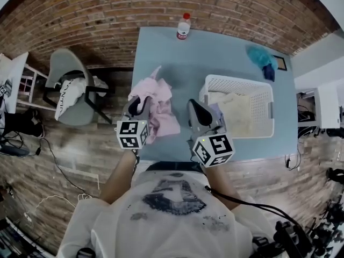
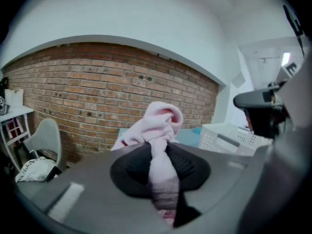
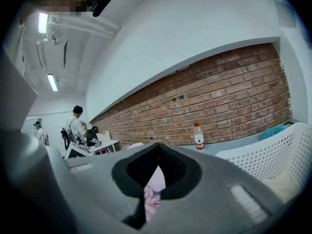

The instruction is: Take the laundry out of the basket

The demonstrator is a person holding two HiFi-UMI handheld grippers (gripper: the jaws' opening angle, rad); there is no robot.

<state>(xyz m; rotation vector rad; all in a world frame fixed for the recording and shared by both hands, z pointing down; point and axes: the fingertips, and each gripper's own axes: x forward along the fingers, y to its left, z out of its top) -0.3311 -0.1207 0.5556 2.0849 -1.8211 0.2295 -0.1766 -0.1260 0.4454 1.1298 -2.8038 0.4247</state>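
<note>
Counted from the head view: singles all round, plus two pairs.

One blue table [image 1: 226, 52] carries one white laundry basket [image 1: 239, 79] at 3 o'clock. One heap of cream laundry [image 1: 236, 112] lies in it. Also on the table are one pink garment [image 1: 161, 104] at 9 o'clock, one teal cloth [image 1: 262, 55] at 1 o'clock and one water bottle [image 1: 184, 27] at 12 o'clock. One grey chair [image 1: 67, 69] stands off the table at 10 o'clock, bearing one white printed item [image 1: 69, 98]. There are two grippers at 6 o'clock: one left gripper [image 2: 159, 150] and one right gripper [image 3: 157, 152]. Two people [image 3: 75, 123] stand far off in the right gripper view.
</note>
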